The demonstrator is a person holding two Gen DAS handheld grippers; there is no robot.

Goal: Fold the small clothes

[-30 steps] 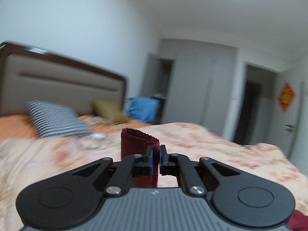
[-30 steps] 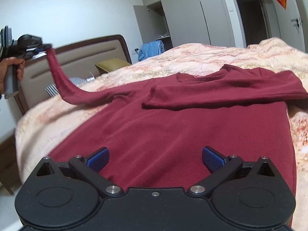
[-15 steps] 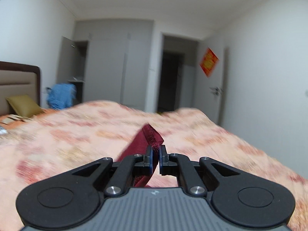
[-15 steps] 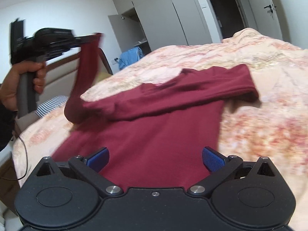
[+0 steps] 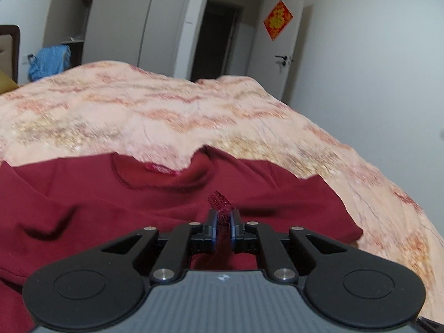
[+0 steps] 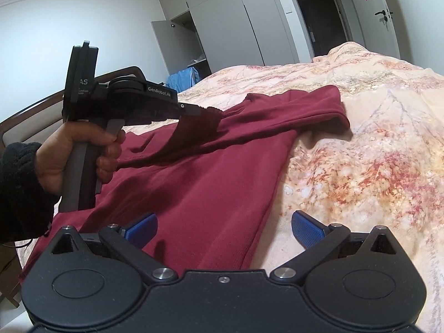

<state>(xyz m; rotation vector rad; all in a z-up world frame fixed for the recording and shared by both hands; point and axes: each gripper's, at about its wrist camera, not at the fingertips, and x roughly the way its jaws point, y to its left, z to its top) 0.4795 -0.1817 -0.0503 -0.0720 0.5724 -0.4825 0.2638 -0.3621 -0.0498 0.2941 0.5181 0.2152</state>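
Under both your tools lies the bed's floral quilt (image 6: 360, 149), peach and pink. Spread flat on it is the dark red sweater (image 6: 199, 194), its body running from near the right camera toward the neckline (image 5: 166, 183), with the far sleeve folded across the chest and ending near the quilt's right side.

Your left hand (image 6: 69, 155), in a black sleeve, grips the handle of the left gripper (image 5: 222, 222), which is held above the sweater's chest. Its jaws have just been opening a little, yet the gap is narrow and the ribbed cuff (image 5: 220, 204) of the near sleeve sits between the blue pads, apparently pinched, the sleeve hanging down from them to the sweater.

Your right gripper (image 6: 223, 229) has its jaws spread wide, holding nothing, poised over the sweater's side edge where it meets the quilt.
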